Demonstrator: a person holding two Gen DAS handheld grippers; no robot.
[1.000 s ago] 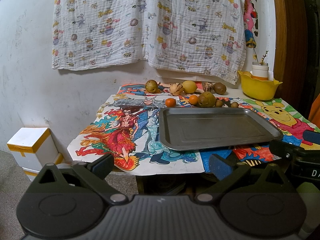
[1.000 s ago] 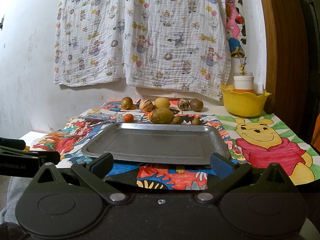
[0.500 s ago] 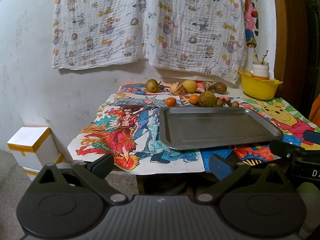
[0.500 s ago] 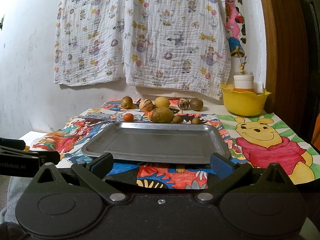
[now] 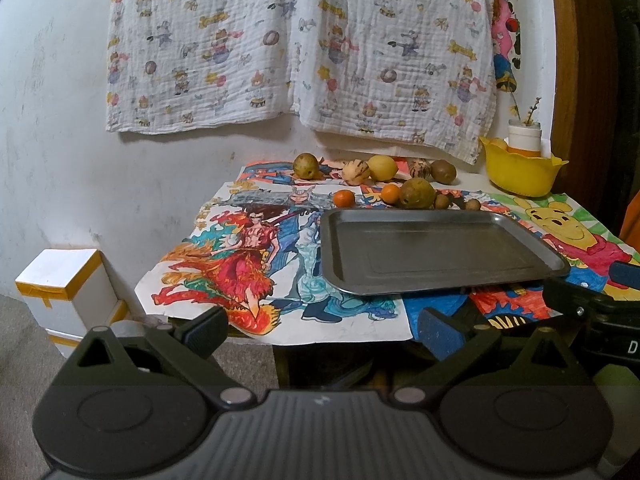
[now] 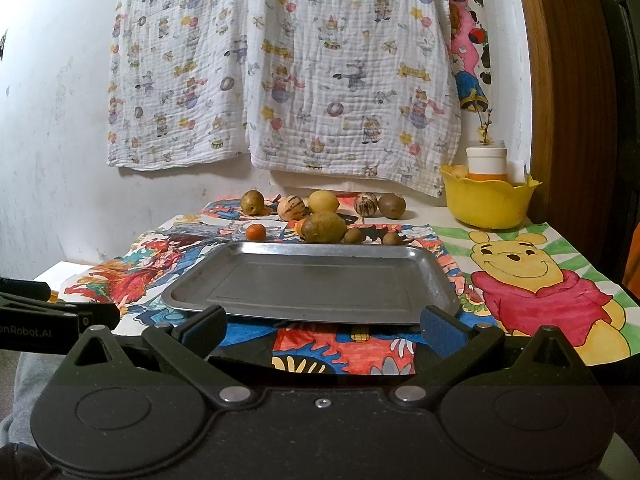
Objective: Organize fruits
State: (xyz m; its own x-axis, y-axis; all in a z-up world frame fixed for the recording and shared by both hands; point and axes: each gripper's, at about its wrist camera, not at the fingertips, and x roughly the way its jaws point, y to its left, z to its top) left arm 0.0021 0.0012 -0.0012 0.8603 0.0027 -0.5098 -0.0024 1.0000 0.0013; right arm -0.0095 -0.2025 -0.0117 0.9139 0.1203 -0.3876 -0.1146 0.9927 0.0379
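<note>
A bare grey metal tray (image 5: 436,254) (image 6: 316,280) lies on a table covered in coloured drawings. Behind it sit several fruits: a large brownish-green one (image 5: 417,193) (image 6: 323,227), a yellow lemon (image 5: 382,167) (image 6: 323,201), a striped fruit (image 5: 355,171) (image 6: 291,208), a small orange one (image 5: 344,198) (image 6: 255,232) and small brown ones (image 6: 391,238). My left gripper (image 5: 320,330) stands open short of the table's front left edge. My right gripper (image 6: 322,324) is open too, in front of the tray's near rim. Neither holds anything.
A yellow bowl (image 5: 520,172) (image 6: 489,200) with a white jar stands at the table's back right by a wooden door frame. A patterned cloth (image 6: 280,64) hangs on the wall. White boxes (image 5: 66,288) are stacked on the floor at left.
</note>
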